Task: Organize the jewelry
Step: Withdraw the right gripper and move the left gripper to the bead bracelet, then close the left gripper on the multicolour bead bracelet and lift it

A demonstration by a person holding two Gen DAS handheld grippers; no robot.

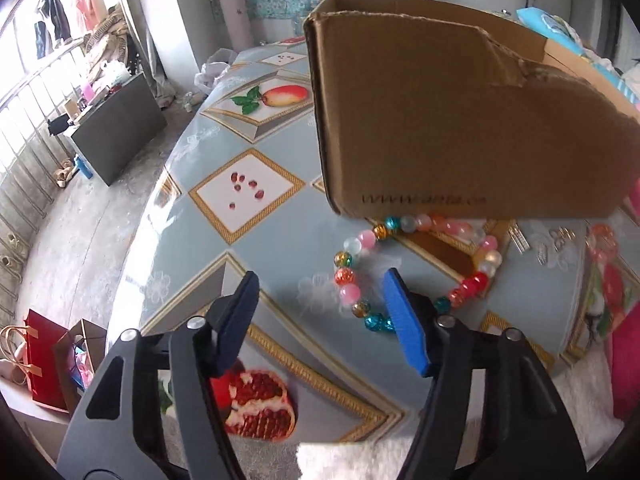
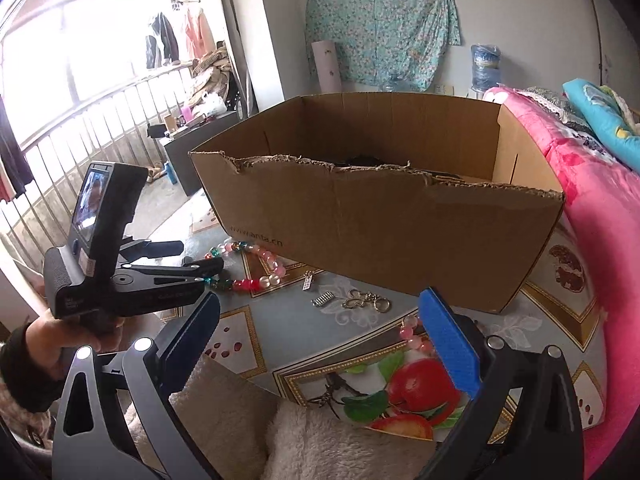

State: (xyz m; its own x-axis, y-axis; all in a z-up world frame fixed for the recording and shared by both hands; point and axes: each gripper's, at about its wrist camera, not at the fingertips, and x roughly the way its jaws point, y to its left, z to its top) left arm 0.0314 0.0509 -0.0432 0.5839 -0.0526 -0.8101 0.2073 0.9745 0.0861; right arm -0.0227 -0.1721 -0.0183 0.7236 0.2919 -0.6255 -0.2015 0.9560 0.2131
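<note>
Through my left wrist camera, my left gripper (image 1: 320, 286) hangs over the fruit-print tablecloth (image 1: 256, 184) with its jaws apart and nothing between the pads. The large beaded bracelet (image 1: 416, 264) lies flat just in front of the cardboard box (image 1: 440, 120), its far arc running under the box's near edge. My right-hand blue pad (image 1: 404, 320) sits over the near arc of the loop, by the teal beads; whether it touches them I cannot tell. The left-hand pad stands well outside the ring. The beads look like glass or glossy resin, so I judge them hard, smooth and apt to slip, while the strand itself is limp and light. I would pinch across the strand at the near arc, one pad inside the ring and one outside, and expect the rest to dangle.

Through my right wrist camera, my right gripper (image 2: 320, 308) is also spread wide and empty. A smaller pink bead strand (image 2: 414, 334) lies near the box's front wall (image 2: 380, 232), right against my blue pad (image 2: 448, 344). Closer to the box lie two small silver clips (image 2: 316, 290) and a metal clasp piece (image 2: 364, 300), thin, flat and hard to pick off the cloth. My other tool (image 2: 132, 276), held in my left hand (image 2: 60, 344), reaches toward the big bracelet (image 2: 244, 268) at the box's left corner.
</note>
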